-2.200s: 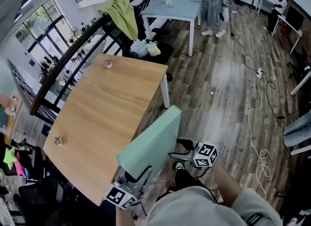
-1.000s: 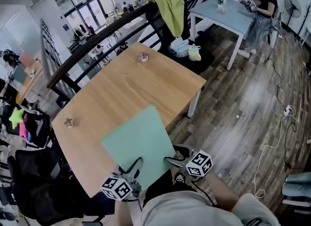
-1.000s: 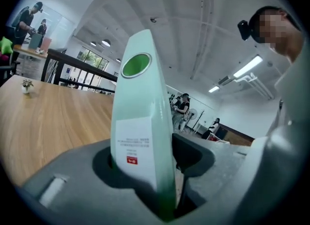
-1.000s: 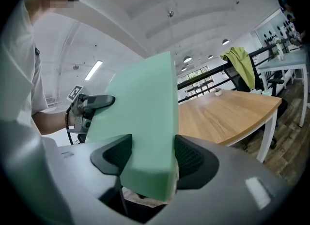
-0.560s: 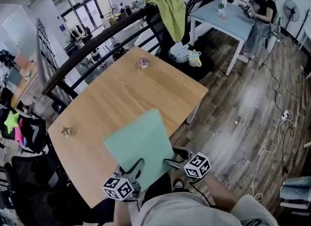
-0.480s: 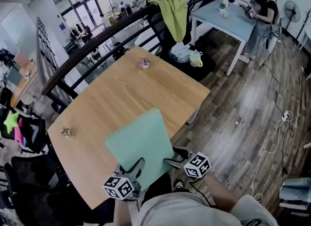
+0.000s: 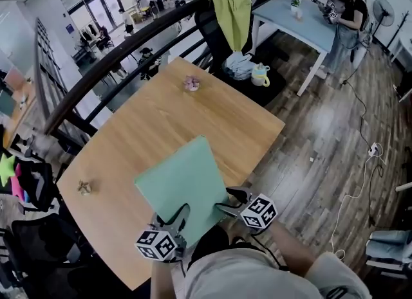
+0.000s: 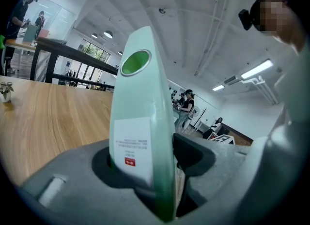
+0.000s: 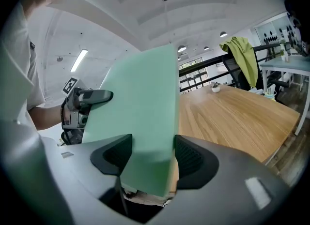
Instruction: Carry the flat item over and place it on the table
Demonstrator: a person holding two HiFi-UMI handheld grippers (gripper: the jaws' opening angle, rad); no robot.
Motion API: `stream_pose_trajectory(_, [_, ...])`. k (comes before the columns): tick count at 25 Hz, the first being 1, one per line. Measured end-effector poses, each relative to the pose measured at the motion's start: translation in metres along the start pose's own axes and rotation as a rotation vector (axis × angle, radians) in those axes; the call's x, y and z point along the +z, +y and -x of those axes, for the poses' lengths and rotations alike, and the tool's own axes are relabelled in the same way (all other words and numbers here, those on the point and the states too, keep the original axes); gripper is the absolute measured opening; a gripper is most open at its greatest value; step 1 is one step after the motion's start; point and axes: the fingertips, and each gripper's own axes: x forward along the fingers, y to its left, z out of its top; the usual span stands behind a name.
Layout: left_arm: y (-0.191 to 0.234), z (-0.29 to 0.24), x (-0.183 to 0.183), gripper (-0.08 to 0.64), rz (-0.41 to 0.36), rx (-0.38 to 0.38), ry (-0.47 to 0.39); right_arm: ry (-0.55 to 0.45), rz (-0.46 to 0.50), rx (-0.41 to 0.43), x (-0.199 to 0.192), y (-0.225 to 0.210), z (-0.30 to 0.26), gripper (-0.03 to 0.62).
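Flat item: thin mint-green board [image 7: 182, 179], rectangular, smooth matte faces, rounded edge. An oval, darker-green patch [image 8: 135, 63] sits near its far end. The board is held slanted over the near edge of the light wood-grain table [image 7: 161, 108]. The left gripper [image 7: 171, 219] and right gripper [image 7: 226, 202] each clamp the board's near edge, jaws pressed on both faces. White sticker [image 8: 131, 144] on the board carries fine print and a red mark, too small to read.
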Motion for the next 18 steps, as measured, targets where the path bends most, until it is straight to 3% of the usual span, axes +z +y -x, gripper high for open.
stream_pose_trajectory(8, [0.045, -0.033, 0.026, 0.252, 0.015, 0.001, 0.035, 0.044, -0.030, -0.027, 0.019, -0.032, -0.046, 0.291])
stream_pose_trajectory(15, [0.076, -0.061, 0.018, 0.245, 0.114, 0.071, 0.067, 0.126, -0.001, 0.012, 0.016, -0.059, -0.078, 0.281])
stream_pose_trajectory(16, [0.078, -0.069, 0.018, 0.235, 0.142, 0.073, 0.074, 0.115, -0.003, 0.039, 0.022, -0.059, -0.085, 0.233])
stream_pose_trajectory(17, [0.080, -0.077, 0.016, 0.210, 0.178, 0.077, 0.082, 0.098, -0.018, 0.065, 0.029, -0.056, -0.092, 0.071])
stream_pose_trajectory(18, [0.083, -0.084, 0.014, 0.206, 0.216, 0.095, 0.088, 0.086, -0.032, 0.079, 0.034, -0.054, -0.100, 0.090])
